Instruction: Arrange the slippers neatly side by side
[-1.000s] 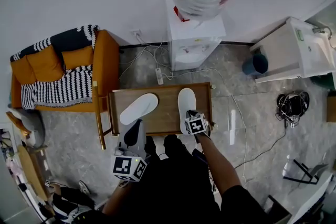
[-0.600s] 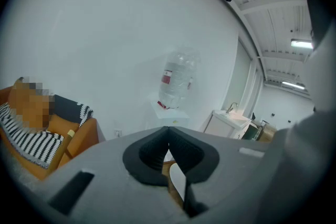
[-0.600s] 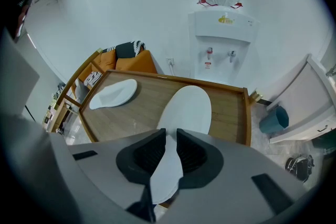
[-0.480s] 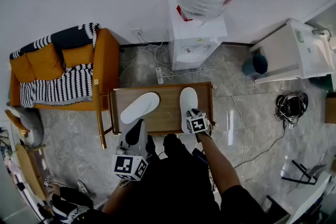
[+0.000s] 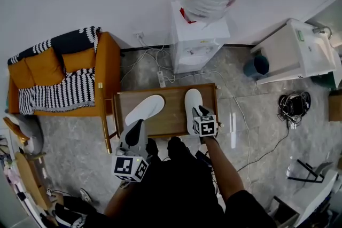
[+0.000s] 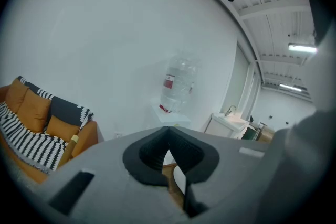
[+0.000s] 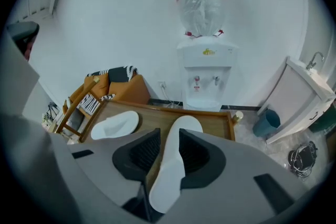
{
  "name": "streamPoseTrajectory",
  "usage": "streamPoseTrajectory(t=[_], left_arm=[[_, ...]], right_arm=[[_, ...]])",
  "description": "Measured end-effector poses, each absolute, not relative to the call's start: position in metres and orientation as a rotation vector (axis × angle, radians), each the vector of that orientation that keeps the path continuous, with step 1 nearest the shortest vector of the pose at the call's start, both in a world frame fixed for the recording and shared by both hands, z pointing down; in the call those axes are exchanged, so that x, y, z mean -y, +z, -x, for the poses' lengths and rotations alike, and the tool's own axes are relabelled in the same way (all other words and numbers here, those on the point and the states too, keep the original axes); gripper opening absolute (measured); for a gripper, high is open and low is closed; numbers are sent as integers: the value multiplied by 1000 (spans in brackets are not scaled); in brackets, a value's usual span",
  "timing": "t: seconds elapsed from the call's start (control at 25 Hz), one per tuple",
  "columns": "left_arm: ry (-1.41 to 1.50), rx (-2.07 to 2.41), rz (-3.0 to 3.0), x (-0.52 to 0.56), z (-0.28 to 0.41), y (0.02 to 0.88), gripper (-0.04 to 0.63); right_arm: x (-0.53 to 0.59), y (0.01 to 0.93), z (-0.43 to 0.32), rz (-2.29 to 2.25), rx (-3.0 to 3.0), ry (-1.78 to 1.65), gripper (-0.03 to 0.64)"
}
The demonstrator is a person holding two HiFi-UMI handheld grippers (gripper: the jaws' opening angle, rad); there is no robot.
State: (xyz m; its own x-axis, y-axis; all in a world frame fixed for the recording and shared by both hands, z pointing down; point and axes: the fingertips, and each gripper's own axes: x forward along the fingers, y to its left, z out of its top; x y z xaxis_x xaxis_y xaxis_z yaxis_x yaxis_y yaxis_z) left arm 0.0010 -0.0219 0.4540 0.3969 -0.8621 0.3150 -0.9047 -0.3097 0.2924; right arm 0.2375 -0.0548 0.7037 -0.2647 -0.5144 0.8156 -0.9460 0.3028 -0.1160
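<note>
Fingers [image 7: 144, 152] of the right gripper [image 7: 164, 136] have just been opening and stand wide. Their pads are clear of the right slipper [image 7: 170, 165], whose heel lies loose in the gap between them. The left gripper [image 6: 168, 131] has its tips together, holding nothing.

On the desk [image 5: 171, 115] the right slipper lies straight beside the right edge, toe toward the far edge. The left slipper [image 5: 143, 109] lies slanted in the left half, well apart from it. I judge the straight one set down, so the slanted one comes next: take it at the heel, turn it parallel, and slide it close without nudging its mate.

Only the right gripper view shows the pads off the slipper; the head view hides that under the marker cube. The head view alone shows the left gripper at the near edge by the slanted heel. The left gripper view looks mostly at the wall and the water dispenser [image 6: 178, 86] beyond.
</note>
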Motion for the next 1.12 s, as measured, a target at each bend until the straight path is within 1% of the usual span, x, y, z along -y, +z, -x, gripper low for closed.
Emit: streamPoseTrajectory(t=[0.4,0.8,1.12], left_arm=[[108,1504,-2275,29,42,444,12],[98,1433,-2330,31,74,442,12],[110,1360,-2371,37,91,445,12]], right_arm=[[61,634,-190,-1537,1997,728,41],[45,607,-124,-1635,2047,725,21],[33,611,-98,-1677,2019,760,21]])
